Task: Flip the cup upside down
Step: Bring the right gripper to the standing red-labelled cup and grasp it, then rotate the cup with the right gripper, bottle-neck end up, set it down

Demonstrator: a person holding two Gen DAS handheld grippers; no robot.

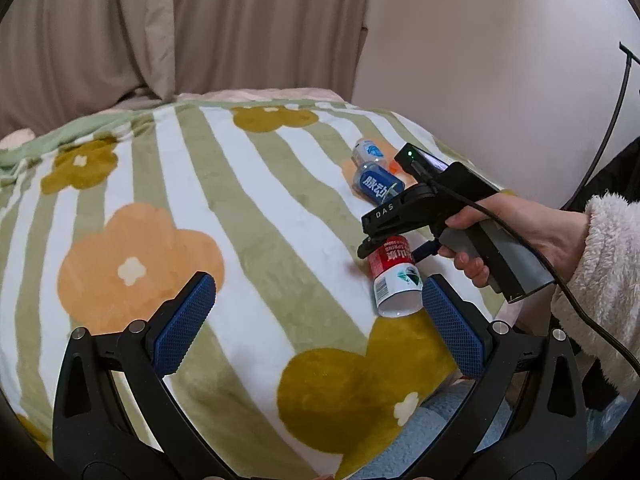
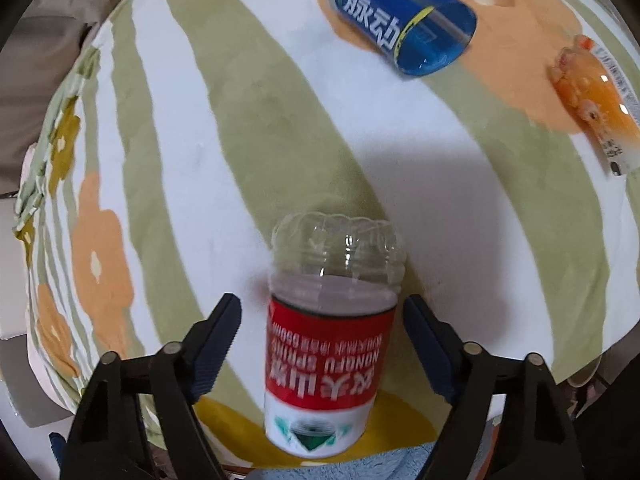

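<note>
The red-label cup [image 2: 332,344] lies on the blanket [image 2: 180,160] at lower centre, between the wide right tongs [image 2: 322,322], untouched. Close squarely on the label, then lift and turn it. Left tongs [image 1: 316,308] hang wide, empty.

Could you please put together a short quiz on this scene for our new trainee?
1. True or false: the right gripper is shut on the red-labelled cup.
2. What colour is the label on the bottle lying beyond the cup? A) blue B) green C) black
3. What surface does the cup rest on?

Key:
1. False. The jaws stand open on either side of the cup, with a gap showing on both sides.
2. A.
3. The striped, flower-patterned blanket.
</note>
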